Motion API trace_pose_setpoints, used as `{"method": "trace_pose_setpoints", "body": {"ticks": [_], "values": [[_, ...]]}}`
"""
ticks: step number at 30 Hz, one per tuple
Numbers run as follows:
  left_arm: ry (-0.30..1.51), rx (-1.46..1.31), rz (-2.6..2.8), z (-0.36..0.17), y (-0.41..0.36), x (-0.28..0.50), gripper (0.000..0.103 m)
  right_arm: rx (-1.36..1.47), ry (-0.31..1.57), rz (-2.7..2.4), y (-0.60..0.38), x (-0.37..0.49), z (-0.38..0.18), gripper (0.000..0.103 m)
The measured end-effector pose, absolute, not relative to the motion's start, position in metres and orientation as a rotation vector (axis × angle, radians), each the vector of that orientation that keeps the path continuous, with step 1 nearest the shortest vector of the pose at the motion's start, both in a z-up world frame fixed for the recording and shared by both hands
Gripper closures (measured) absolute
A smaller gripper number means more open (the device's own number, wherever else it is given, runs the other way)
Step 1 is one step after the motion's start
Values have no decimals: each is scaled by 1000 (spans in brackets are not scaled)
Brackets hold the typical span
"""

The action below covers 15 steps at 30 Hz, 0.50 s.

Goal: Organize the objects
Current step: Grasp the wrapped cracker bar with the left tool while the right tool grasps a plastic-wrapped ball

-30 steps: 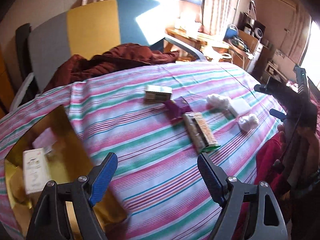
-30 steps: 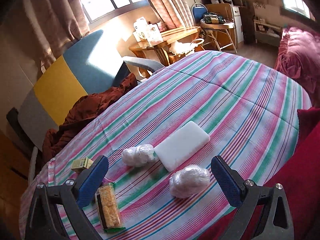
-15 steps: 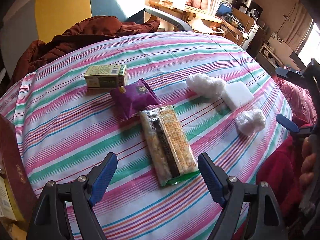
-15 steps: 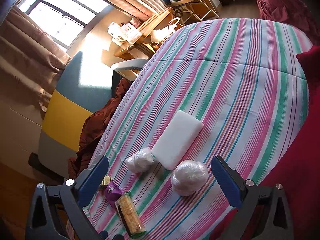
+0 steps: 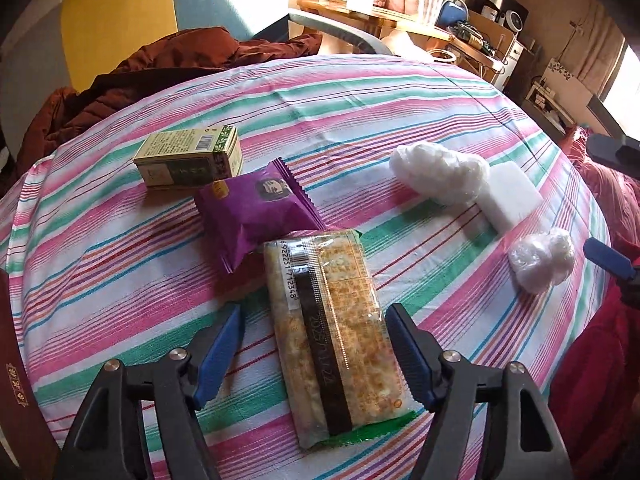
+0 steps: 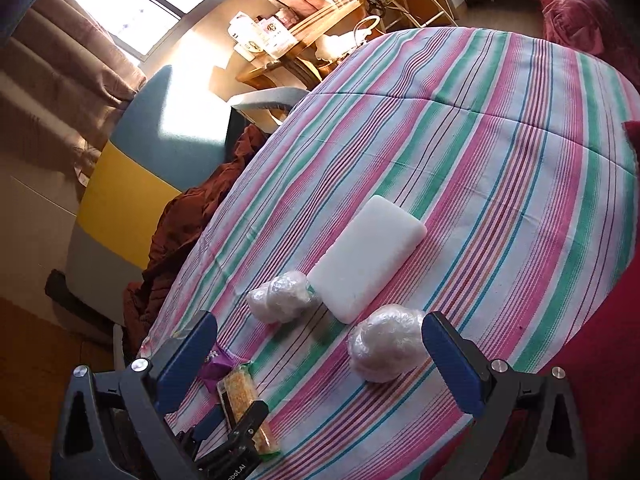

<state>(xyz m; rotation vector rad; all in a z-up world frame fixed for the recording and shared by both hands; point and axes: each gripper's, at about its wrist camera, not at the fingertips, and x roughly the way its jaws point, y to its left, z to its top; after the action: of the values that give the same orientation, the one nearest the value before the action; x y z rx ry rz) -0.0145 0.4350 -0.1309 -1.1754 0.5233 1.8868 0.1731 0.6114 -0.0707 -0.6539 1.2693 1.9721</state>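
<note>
On the striped tablecloth (image 5: 120, 264) lies a long cracker packet (image 5: 332, 332). My left gripper (image 5: 314, 354) is open, its blue fingers on either side of the packet's near half, low over it. Behind lie a purple snack pouch (image 5: 256, 212) and a green-and-cream box (image 5: 188, 158). To the right are a plastic-wrapped white bundle (image 5: 440, 172), a white flat block (image 5: 512, 196) and a smaller wrapped bundle (image 5: 542, 260). My right gripper (image 6: 320, 356) is open and empty, with the small bundle (image 6: 386, 344) just inside its right finger and the block (image 6: 366, 258) beyond.
A brown jacket (image 5: 160, 68) lies on the yellow and blue chair (image 5: 120, 20) at the table's far edge. A dark brown box edge (image 5: 16, 380) shows at the left. A wooden desk (image 5: 384, 20) with clutter stands behind. Red bedding (image 6: 580, 8) is at the right.
My left gripper swung right from the gold box and moved in low over the cracker packet, now between its fingers. My right gripper tilted and came closer to the small bundle.
</note>
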Motion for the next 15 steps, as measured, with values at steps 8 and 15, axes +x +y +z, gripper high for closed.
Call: {"method": "trace_pose_setpoints", "body": {"ticks": [8, 15], "values": [[550, -1161, 1890, -127, 415, -14, 54, -726, 1206, 1918, 614, 171, -75, 0], [537, -1161, 1887, -125, 383, -3, 55, -801, 1118, 1847, 617, 168, -77, 0]]}}
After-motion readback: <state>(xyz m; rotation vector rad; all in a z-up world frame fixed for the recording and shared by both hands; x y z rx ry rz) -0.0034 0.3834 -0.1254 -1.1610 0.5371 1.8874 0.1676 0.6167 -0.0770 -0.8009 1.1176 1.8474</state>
